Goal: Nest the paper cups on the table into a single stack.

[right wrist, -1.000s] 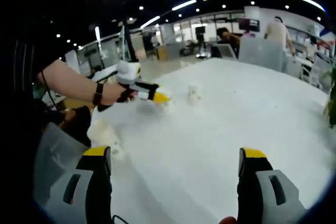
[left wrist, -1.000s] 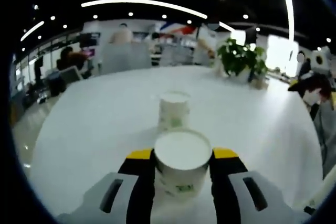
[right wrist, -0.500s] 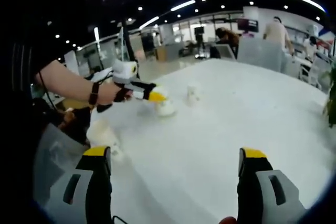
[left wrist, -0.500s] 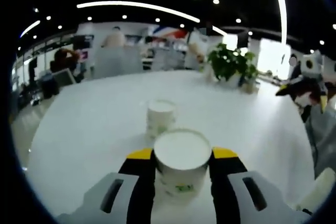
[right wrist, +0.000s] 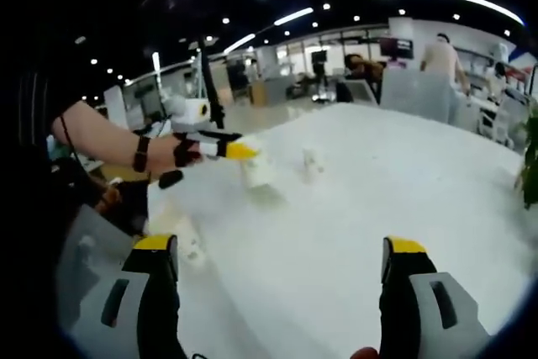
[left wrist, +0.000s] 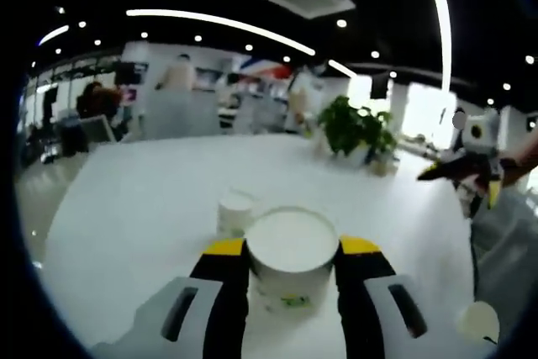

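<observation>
Your left gripper (left wrist: 291,251) has carried its pinched paper cup (left wrist: 292,265) nearer the standing cup (left wrist: 234,213) on the table (left wrist: 126,199), lining up to nest. Your right gripper (right wrist: 282,262) hangs spread, empty. Its view reveals a third cup (right wrist: 187,238) by the near edge.

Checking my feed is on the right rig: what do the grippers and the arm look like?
Both grippers, left gripper and right gripper, have black jaws with yellow tips on grey-white bodies with dark slots. The arm carrying the left one wears a dark wristband.
</observation>
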`<state>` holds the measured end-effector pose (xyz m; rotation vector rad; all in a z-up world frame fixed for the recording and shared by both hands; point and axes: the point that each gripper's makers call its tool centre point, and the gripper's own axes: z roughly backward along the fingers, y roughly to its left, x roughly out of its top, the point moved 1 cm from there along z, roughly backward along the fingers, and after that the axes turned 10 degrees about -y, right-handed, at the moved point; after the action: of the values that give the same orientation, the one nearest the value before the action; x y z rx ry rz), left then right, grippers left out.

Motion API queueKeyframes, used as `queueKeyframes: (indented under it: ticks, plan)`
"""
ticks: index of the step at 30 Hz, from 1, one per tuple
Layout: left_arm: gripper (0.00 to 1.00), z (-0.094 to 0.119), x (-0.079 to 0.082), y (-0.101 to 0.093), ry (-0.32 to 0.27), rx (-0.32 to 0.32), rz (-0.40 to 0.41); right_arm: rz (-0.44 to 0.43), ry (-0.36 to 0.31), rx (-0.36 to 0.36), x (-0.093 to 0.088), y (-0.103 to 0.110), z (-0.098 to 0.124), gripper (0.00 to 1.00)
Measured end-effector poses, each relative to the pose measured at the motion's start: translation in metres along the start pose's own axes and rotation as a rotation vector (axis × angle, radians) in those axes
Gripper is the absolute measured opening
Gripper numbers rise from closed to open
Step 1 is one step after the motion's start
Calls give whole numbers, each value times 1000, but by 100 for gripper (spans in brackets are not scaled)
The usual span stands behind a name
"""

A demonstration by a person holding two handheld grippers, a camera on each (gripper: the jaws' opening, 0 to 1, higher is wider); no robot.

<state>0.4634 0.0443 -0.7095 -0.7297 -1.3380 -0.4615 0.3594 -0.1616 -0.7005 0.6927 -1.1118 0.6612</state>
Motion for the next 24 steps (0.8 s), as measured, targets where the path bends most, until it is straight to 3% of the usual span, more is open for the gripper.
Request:
queueKeyframes:
  ticks: [6, 17, 24]
  plan:
    - [38, 10, 17, -25, -13, -49, -25, 12, -21, 22, 7, 17, -3, 99]
    - [38, 29, 55, -75, -75, -151, 12, 21, -66, 81, 21, 61, -9, 98]
    - [38, 33, 62, -111, -66, -242, 5, 27, -94, 134, 27, 90, -21, 98]
